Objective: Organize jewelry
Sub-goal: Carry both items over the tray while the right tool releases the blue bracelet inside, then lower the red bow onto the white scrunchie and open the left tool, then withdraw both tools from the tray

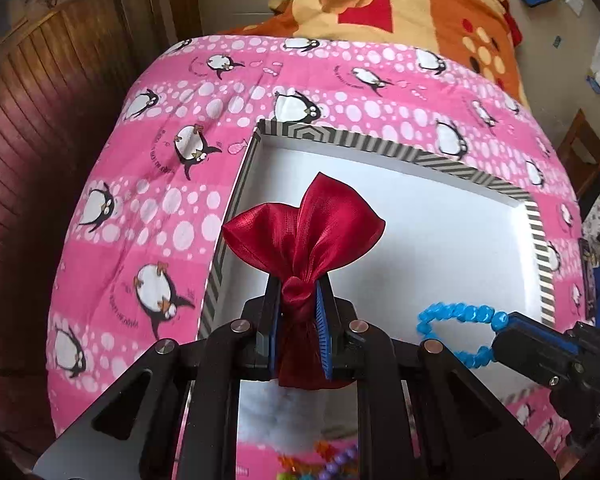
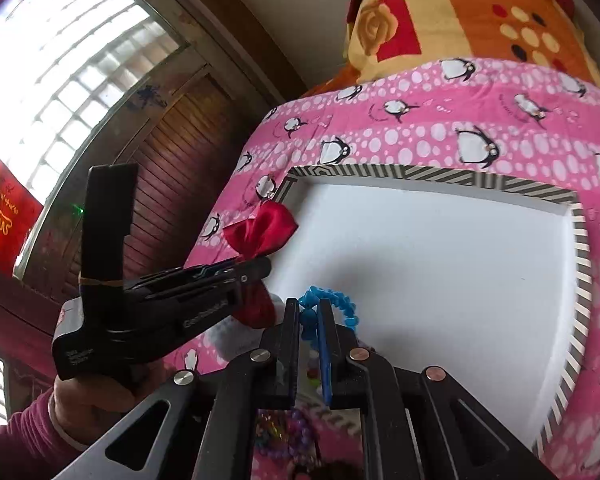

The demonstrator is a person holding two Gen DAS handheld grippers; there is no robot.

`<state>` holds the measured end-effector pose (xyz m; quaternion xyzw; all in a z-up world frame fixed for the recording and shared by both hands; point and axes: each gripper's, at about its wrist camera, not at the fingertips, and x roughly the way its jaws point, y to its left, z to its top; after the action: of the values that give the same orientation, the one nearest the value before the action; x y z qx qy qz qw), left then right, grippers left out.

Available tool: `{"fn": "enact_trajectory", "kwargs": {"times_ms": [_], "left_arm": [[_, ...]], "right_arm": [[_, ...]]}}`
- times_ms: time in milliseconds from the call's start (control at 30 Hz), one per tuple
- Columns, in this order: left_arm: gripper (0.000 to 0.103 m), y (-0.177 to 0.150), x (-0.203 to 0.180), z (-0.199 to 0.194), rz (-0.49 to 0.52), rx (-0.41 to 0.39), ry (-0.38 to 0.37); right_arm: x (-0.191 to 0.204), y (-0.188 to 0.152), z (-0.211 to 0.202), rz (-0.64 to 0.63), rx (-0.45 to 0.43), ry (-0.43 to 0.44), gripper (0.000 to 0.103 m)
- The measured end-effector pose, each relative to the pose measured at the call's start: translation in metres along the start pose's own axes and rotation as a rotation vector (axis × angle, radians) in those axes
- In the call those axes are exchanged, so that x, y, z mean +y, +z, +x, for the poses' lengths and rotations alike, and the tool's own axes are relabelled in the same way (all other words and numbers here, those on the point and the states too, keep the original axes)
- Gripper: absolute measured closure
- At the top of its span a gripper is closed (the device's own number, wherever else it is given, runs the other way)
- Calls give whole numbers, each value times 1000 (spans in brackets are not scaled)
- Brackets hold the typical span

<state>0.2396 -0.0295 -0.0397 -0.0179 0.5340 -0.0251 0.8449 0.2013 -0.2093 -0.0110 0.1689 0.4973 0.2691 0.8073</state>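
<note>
My left gripper (image 1: 300, 316) clamps the gathered neck of a dark red satin drawstring pouch (image 1: 304, 224). My right gripper (image 2: 309, 320) is closed on a bright blue beaded bracelet (image 2: 332, 304). Both hang over the white-lined shallow box with a black-and-white striped rim (image 1: 380, 148), which rests on the pink penguin-print bedspread (image 1: 140, 200).

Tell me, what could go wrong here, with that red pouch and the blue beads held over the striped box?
The left gripper pinches the red satin pouch only at its gathered neck; slippery cloth could slide out. The right gripper holds the blue bead bracelet by one short stretch, so the dangling loop might swing and catch the box rim. The two grippers are close together and could bump.
</note>
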Motion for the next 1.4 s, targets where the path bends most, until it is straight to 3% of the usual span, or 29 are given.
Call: {"fn": "enact_trajectory", "kwargs": {"times_ms": [300, 667, 800, 833, 1000, 1133, 1400], "left_arm": [[89, 7, -3, 26, 11, 35, 27], [88, 4, -10, 44, 9, 62, 35], [71, 4, -8, 45, -6, 73, 39], [65, 4, -7, 43, -9, 70, 40], [57, 1, -7, 24, -12, 34, 44], [50, -8, -8, -1, -10, -14, 53], [49, -49, -10, -47, 9, -91, 64]], "right_arm": [[-64, 10, 36, 110, 69, -98, 95], [-71, -4, 57, 128, 138, -132, 95], [-71, -6, 44, 131, 124, -160, 75], [-70, -6, 39, 124, 117, -160, 74], [-57, -13, 8, 110, 61, -144, 74], [-40, -25, -18, 64, 5, -186, 68], [-11, -58, -49, 20, -56, -252, 66]]}}
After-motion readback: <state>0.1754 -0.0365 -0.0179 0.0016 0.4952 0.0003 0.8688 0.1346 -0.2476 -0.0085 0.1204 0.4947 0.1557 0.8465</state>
